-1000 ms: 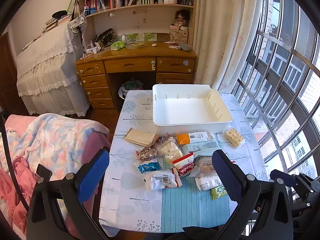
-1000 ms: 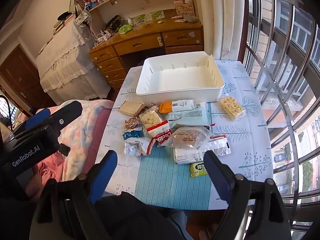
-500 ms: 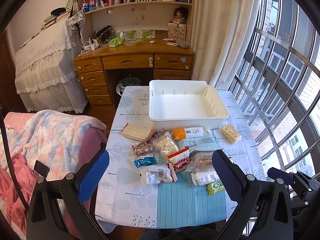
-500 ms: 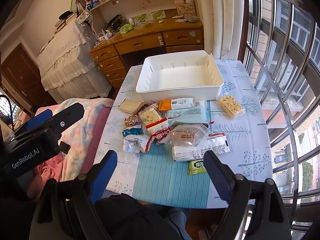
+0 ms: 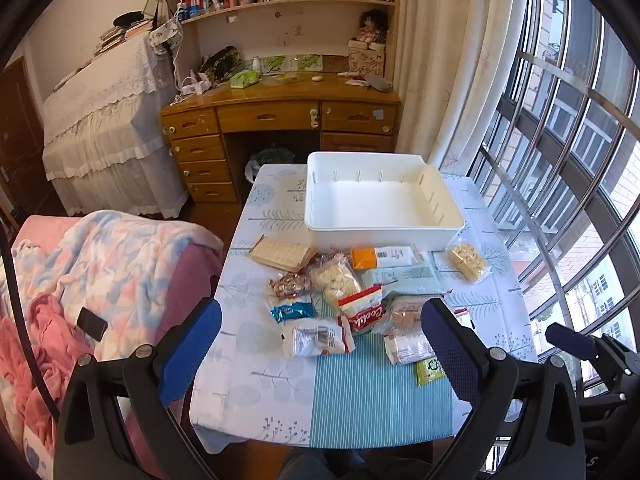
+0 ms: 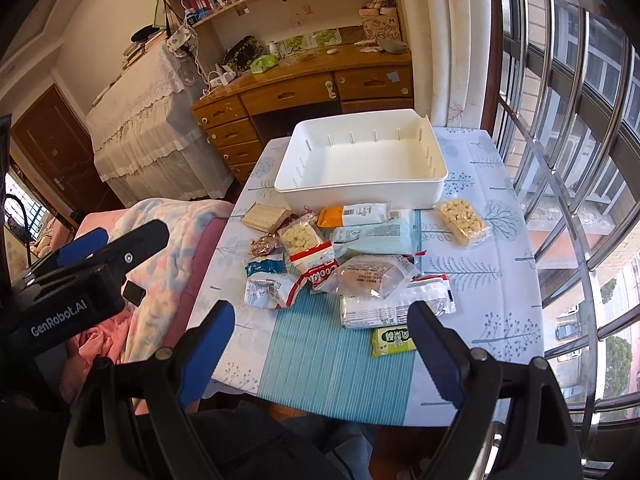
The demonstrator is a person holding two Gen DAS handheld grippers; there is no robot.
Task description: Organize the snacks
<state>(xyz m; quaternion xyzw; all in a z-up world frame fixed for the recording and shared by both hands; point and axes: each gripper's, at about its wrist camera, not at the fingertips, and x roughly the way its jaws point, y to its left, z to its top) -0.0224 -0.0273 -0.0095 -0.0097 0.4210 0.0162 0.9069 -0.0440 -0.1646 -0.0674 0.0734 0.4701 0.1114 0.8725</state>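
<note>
An empty white bin [image 5: 380, 204] [image 6: 360, 164] stands at the far end of a small table [image 5: 352, 392] [image 6: 332, 364]. Several snack packets lie in a pile in front of it: a red and white cookie pack [image 5: 362, 308] [image 6: 318, 266], a silver packet [image 5: 318, 338] [image 6: 268, 290], a tan wafer pack [image 5: 282, 254], a clear bag of pale puffs [image 5: 466, 260] [image 6: 460, 222] and a small green packet [image 6: 392, 340]. My left gripper [image 5: 320, 356] and right gripper [image 6: 320, 348] are both open and empty, held above the near table edge.
A pink and blue blanket [image 5: 100, 272] lies on a seat left of the table. A barred window [image 5: 568, 184] runs along the right. A wooden desk [image 5: 280, 120] with shelves stands behind the table. The left gripper body [image 6: 76, 284] shows in the right wrist view.
Both grippers have pulled back and up from the table, so the snacks and bin look smaller and farther. Nothing on the table has moved.
</note>
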